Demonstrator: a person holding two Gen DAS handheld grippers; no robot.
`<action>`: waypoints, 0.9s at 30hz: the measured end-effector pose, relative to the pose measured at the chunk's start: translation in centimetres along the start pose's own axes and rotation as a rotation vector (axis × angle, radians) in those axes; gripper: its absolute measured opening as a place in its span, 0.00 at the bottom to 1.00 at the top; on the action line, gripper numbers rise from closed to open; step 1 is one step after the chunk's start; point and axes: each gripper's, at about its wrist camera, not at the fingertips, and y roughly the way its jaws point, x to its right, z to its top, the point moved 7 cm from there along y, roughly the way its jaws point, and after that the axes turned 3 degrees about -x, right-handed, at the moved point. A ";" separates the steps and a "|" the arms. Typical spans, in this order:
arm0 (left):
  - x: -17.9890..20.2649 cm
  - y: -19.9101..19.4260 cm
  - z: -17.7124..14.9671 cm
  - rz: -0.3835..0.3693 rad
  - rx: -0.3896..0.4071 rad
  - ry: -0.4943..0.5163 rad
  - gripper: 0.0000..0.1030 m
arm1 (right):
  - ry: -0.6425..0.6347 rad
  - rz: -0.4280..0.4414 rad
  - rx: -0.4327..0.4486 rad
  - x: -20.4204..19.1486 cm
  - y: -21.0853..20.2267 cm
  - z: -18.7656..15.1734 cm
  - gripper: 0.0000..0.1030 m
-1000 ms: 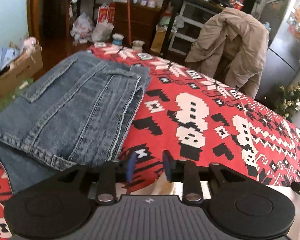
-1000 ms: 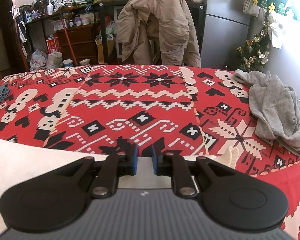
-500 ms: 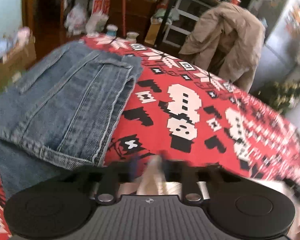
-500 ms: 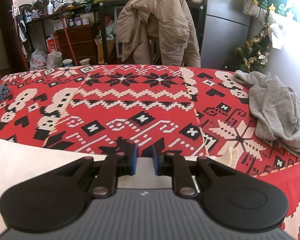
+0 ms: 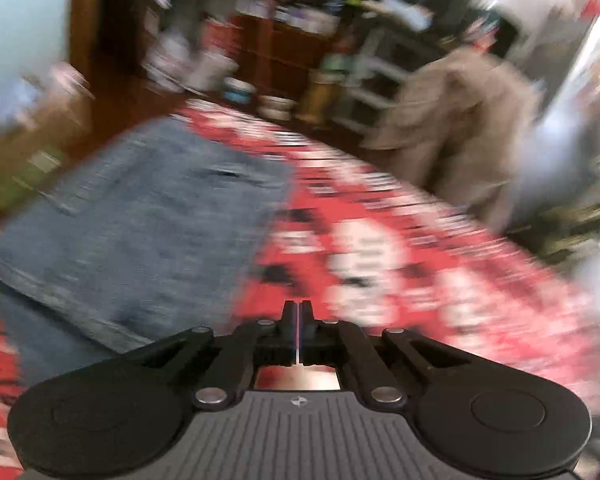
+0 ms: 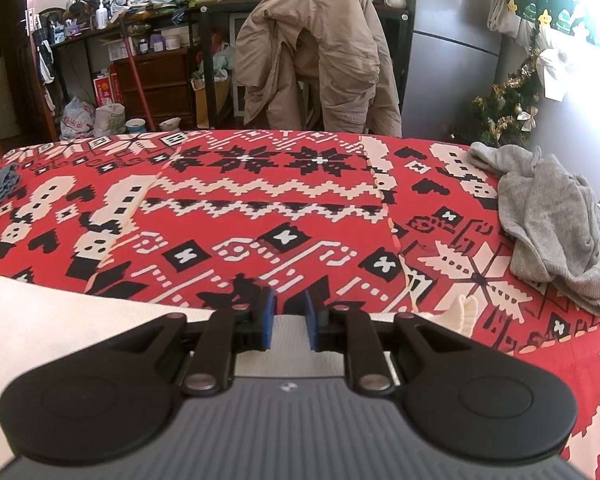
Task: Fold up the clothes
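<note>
A white garment [image 6: 56, 320] lies at the near edge of the red patterned bedspread [image 6: 268, 208], under my right gripper [image 6: 290, 312]. That gripper is open, its blue pads a small gap apart over the white cloth's far edge. The left wrist view is heavily blurred. My left gripper [image 5: 298, 320] has its jaws pressed together, with only a thin pale line between them; whether cloth is pinched there is unclear. Folded blue jeans [image 5: 140, 232] lie to its left on the bedspread [image 5: 380, 248]. A crumpled grey garment [image 6: 552, 224] lies at the right.
A tan coat [image 6: 316, 56] hangs over a chair behind the bed. A silver fridge [image 6: 452, 52] and a small Christmas tree [image 6: 508, 108] stand at the back right. Cluttered shelves and bags [image 6: 92, 116] fill the back left.
My left gripper has shut from open and is moving fast, blurring its view. The right gripper has stayed still and open over the white garment.
</note>
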 end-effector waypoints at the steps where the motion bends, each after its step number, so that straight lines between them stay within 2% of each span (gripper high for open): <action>1: 0.5 0.2 -0.2 -0.037 -0.017 -0.007 0.01 | -0.001 0.000 0.000 0.0 0.0 0.0 0.18; 5: 2.3 1.0 -0.9 -0.176 -0.084 -0.031 0.01 | -0.003 -0.001 0.001 0.0 0.0 0.1 0.18; 14: 2.3 4.3 -3.4 -0.084 -0.183 0.002 0.02 | -0.004 -0.005 0.001 0.0 0.0 0.1 0.18; 17: 1.6 3.7 -3.0 0.027 -0.134 0.057 0.02 | -0.001 -0.004 -0.001 0.0 0.1 0.1 0.19; 19: 1.2 3.7 -2.8 0.040 -0.134 0.053 0.02 | 0.001 -0.003 -0.002 0.1 0.1 0.1 0.20; 21: 0.9 3.5 -2.5 0.091 -0.118 0.059 0.02 | 0.007 -0.001 -0.005 0.1 0.2 0.2 0.21; 23: 0.6 3.3 -2.1 0.104 -0.106 0.045 0.02 | 0.016 -0.002 -0.008 0.4 0.2 0.2 0.23; 27: 1.3 2.5 -1.5 0.037 -0.093 0.005 0.02 | 0.095 0.017 -0.013 2.3 -0.3 1.1 0.23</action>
